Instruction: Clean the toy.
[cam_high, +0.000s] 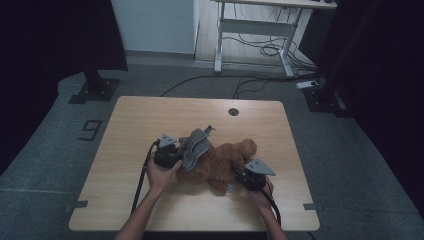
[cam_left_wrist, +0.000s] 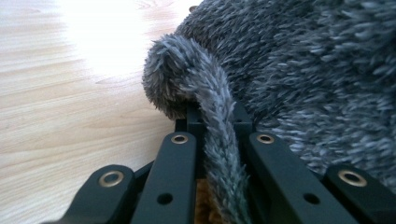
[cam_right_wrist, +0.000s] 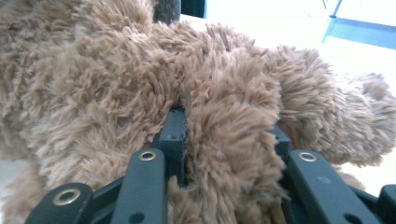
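Right tool (cam_right_wrist: 224, 140) clamps teddy limb (cam_right_wrist: 233, 154).

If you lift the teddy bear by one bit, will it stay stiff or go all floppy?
Probably floppy. The teddy bear lies slumped on the table, and its fur bunches where the right gripper pinches a fold, so it looks soft-stuffed. It likely won't slip, since the shaggy pile gives grip. The grey garment, pinched by the left gripper, folds over and would droop too.
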